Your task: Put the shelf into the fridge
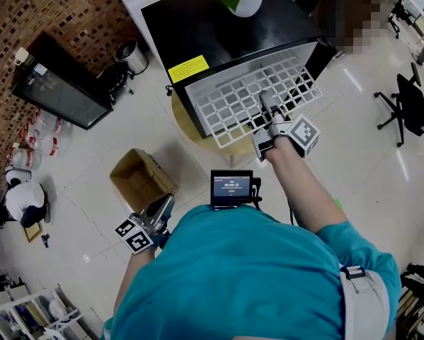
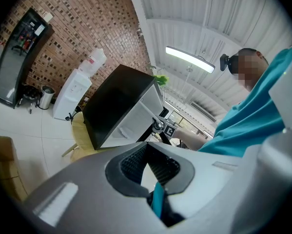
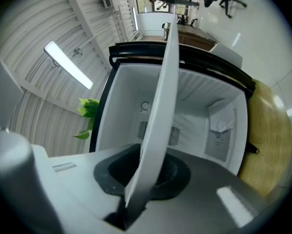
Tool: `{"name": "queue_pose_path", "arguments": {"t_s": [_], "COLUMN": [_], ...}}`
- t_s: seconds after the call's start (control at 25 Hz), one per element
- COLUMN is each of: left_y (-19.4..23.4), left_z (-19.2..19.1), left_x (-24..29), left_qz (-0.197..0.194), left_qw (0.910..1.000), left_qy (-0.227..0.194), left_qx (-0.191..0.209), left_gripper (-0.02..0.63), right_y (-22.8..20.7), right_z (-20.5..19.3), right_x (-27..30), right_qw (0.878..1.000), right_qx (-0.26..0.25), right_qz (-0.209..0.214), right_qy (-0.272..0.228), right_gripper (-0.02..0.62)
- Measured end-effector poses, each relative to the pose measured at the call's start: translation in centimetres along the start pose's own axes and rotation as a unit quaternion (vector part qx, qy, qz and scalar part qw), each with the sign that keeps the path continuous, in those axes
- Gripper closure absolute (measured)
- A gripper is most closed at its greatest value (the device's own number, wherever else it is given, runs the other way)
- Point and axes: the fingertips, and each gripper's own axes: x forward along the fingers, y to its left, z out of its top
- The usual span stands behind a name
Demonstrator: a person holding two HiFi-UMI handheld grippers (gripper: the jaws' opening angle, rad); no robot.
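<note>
The white wire shelf [image 1: 247, 94] lies tilted across the open front of the black mini fridge [image 1: 219, 27], its far edge at the opening. My right gripper [image 1: 267, 105] is shut on the shelf's near edge. In the right gripper view the shelf [image 3: 165, 91] shows edge-on, clamped between the jaws [image 3: 146, 172] and pointing into the fridge's white interior [image 3: 199, 116]. My left gripper [image 1: 162, 207] hangs low at the left, away from the fridge, shut with nothing in it. In the left gripper view its jaws [image 2: 146, 162] face the fridge [image 2: 114, 101] from the side.
The fridge stands on a round wooden table [image 1: 190, 129], with a potted plant [image 1: 245, 2] on top. An open cardboard box [image 1: 142, 178] sits on the floor next to my left gripper. A black display cooler [image 1: 59, 83] stands by the brick wall, and an office chair [image 1: 413, 105] at the right.
</note>
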Motion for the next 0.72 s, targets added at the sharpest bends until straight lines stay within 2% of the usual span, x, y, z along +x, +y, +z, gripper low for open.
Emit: {"name": "queue_pose_path", "arguments": {"t_s": [0.08, 0.16, 0.2, 0.36, 0.44, 0.48, 0.56, 0.64, 0.72], "left_y": [-0.1, -0.3, -0.3, -0.2, 0.0, 0.1, 0.2, 0.1, 0.0], "left_z": [0.2, 0.3, 0.3, -0.1, -0.2, -0.2, -0.4, -0.6, -0.3], "left_x": [0.1, 0.1, 0.0, -0.7, -1.0, -1.0, -0.7, -0.4, -0.1], "left_qz": [0.0, 0.002, 0.002, 0.002, 0.004, 0.005, 0.008, 0.008, 0.011], "left_qw": [1.0, 1.0, 1.0, 1.0, 1.0, 1.0, 1.0, 1.0, 0.9999], "left_qy": [-0.001, -0.002, -0.002, -0.003, -0.003, -0.002, 0.0, -0.001, -0.004], "left_qx": [0.001, 0.001, 0.001, 0.003, 0.002, 0.001, 0.001, 0.002, 0.001], "left_gripper": [0.608, 0.607, 0.607, 0.608, 0.607, 0.607, 0.608, 0.607, 0.607], "right_y": [-1.2, -0.8, -1.1, -4.0, -3.5, -2.7, -1.1, -0.4, -0.6], "right_z": [0.7, 0.8, 0.9, 1.1, 0.9, 0.8, 0.5, 0.4, 0.9], "right_x": [-1.1, -1.3, -1.8, -4.7, -4.7, -4.3, -3.3, -2.8, -2.7], "right_qw": [0.999, 1.0, 1.0, 0.999, 0.998, 0.999, 0.999, 0.997, 0.997], "right_qx": [-0.03, -0.02, -0.018, -0.041, -0.057, -0.048, 0.003, 0.045, 0.062], "right_qz": [-0.023, 0.019, 0.024, -0.035, -0.016, 0.01, 0.05, 0.054, 0.045], "right_qy": [0.006, 0.005, 0.005, 0.003, 0.005, 0.003, -0.01, -0.02, -0.024], "right_gripper": [0.537, 0.544, 0.554, 0.568, 0.569, 0.569, 0.571, 0.57, 0.569]}}
